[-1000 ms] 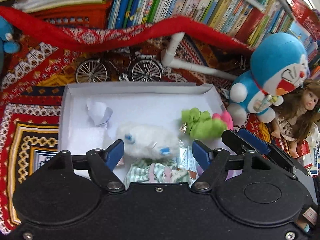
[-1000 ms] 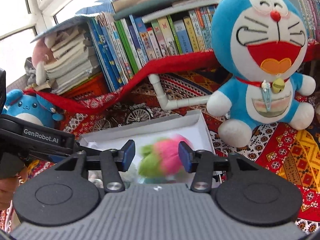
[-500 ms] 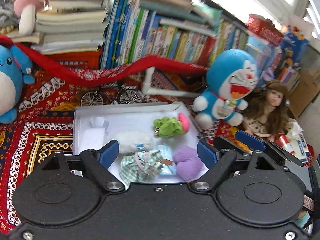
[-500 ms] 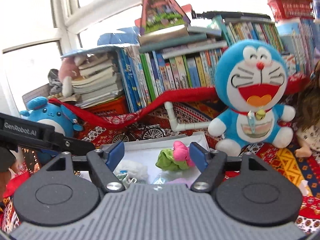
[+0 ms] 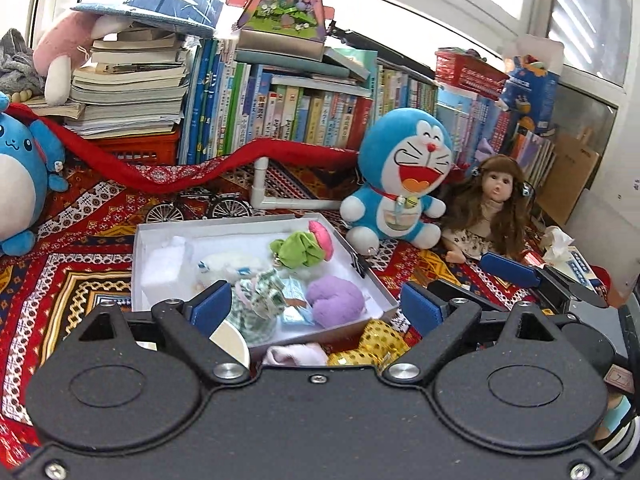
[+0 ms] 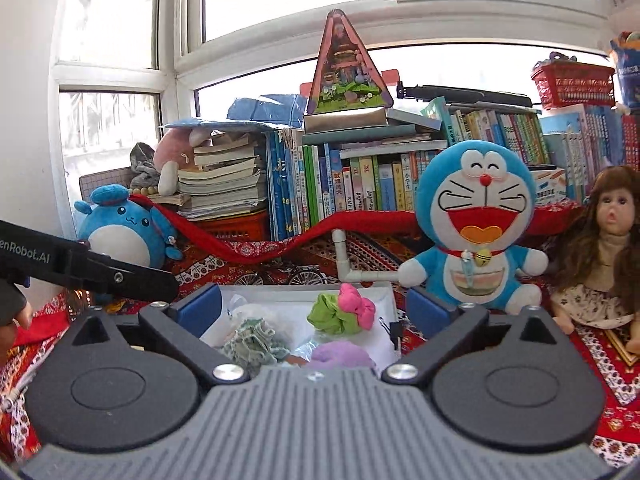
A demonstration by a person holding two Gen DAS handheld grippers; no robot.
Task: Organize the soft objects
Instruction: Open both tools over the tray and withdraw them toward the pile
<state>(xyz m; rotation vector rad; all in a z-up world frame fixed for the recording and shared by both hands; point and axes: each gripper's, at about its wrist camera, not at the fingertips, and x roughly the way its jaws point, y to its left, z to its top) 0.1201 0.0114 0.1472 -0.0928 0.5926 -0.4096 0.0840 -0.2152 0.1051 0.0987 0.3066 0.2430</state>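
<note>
Looking from the left wrist, the left tongs [image 5: 316, 306] are opening wide and empty above the white box [image 5: 138, 264] holding the soft toys, while a gold pouch [image 5: 370, 346] and pink cloth [image 5: 294, 354], unseen in the other view, lie outside and could be forgotten. From the right wrist, the right tongs [image 6: 316, 312] are also opening and empty, and the green and pink toy [image 6: 340, 314] sits near the box wall, where I think a careless reach could push it out.

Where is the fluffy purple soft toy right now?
Left wrist view: the fluffy purple soft toy lies in the white box's near right corner, beside the green checked cloth.

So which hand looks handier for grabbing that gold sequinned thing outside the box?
Probably the left. The gold item lies just beyond the left gripper, whose opening jaws are empty, near the box. The right gripper, also opening and empty, doesn't show it.
</note>
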